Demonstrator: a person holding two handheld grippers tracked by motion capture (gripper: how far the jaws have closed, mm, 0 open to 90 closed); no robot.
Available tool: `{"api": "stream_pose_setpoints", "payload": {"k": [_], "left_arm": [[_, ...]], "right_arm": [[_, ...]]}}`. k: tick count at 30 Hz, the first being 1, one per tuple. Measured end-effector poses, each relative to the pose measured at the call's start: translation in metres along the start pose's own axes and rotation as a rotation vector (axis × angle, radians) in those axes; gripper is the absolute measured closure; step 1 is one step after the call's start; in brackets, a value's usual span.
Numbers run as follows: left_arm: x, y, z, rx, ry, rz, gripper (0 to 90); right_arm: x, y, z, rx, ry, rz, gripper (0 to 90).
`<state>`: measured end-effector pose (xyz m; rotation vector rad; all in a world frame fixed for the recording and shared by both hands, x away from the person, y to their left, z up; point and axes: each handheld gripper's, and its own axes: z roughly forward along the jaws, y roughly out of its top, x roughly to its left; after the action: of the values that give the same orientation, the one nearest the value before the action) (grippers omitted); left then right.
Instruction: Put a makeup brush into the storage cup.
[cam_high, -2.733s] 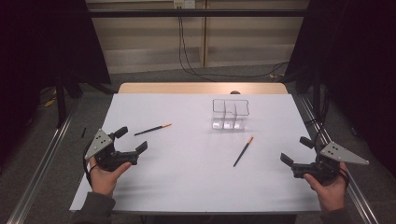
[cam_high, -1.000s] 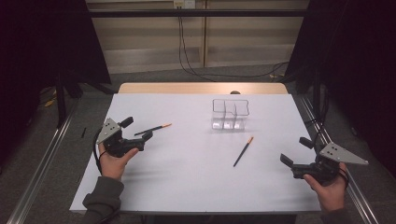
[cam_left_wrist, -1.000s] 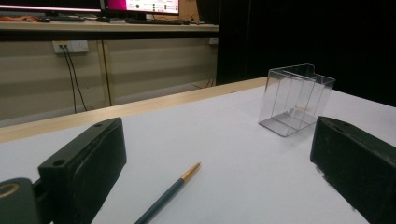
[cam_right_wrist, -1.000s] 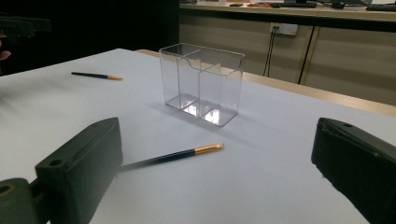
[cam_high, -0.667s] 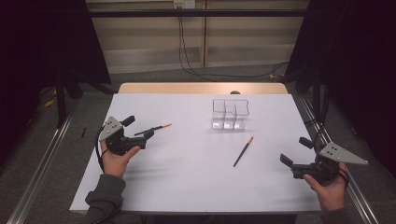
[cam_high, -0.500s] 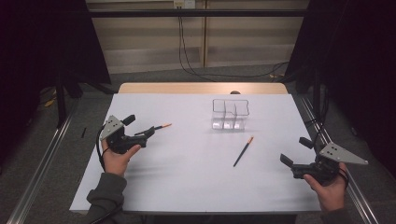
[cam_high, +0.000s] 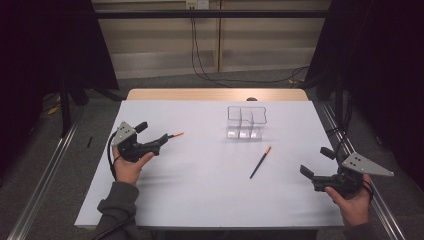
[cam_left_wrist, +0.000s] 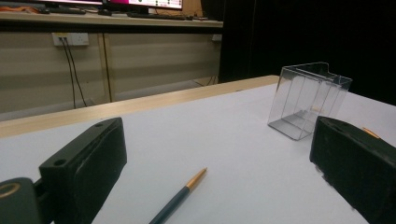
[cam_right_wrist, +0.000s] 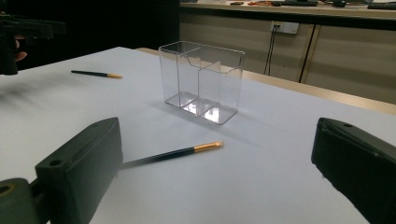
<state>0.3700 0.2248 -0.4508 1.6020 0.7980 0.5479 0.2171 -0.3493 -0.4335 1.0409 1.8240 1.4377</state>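
White sheeting covers the counter (cam_high: 200, 200). At its left side the left gripper (cam_high: 159, 140) is held released, jaws spread wide, with a dark brush (cam_left_wrist: 180, 195) lying flat between them, untouched, its gold tip pointing away. A clear box (cam_left_wrist: 308, 100) stands ahead and to that gripper's right. The right gripper (cam_high: 314, 164) is likewise spread open, a second brush (cam_right_wrist: 170, 154) lying just ahead of it.

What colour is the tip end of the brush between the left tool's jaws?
Gold on the brush, clearest in the left gripper view.
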Motion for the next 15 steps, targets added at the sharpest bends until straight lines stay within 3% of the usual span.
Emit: {"api": "stream_pose_setpoints", "payload": {"k": [4, 7, 8, 10, 15], "left_arm": [[0.000, -0.001, 0.004, 0.002, -0.008, 0.002, 3.6], [-0.001, -0.001, 0.007, -0.005, -0.002, -0.020, 3.7], [0.000, 0.000, 0.007, 0.005, -0.008, -0.001, 3.7], [0.000, -0.001, 0.009, 0.007, -0.007, -0.004, 3.7], [0.002, -0.003, 0.014, 0.002, -0.001, -0.025, 3.8]], "right_arm": [[0.001, 0.000, 0.000, -0.002, -0.004, 0.003, 1.5], [0.000, 0.000, 0.000, -0.005, -0.005, 0.000, 1.6], [0.000, 0.000, -0.001, -0.001, -0.002, -0.001, 1.6], [0.000, 0.000, -0.001, 0.002, -0.001, 0.000, 1.6], [0.000, 0.000, -0.001, 0.002, 0.000, -0.003, 1.6]]}}
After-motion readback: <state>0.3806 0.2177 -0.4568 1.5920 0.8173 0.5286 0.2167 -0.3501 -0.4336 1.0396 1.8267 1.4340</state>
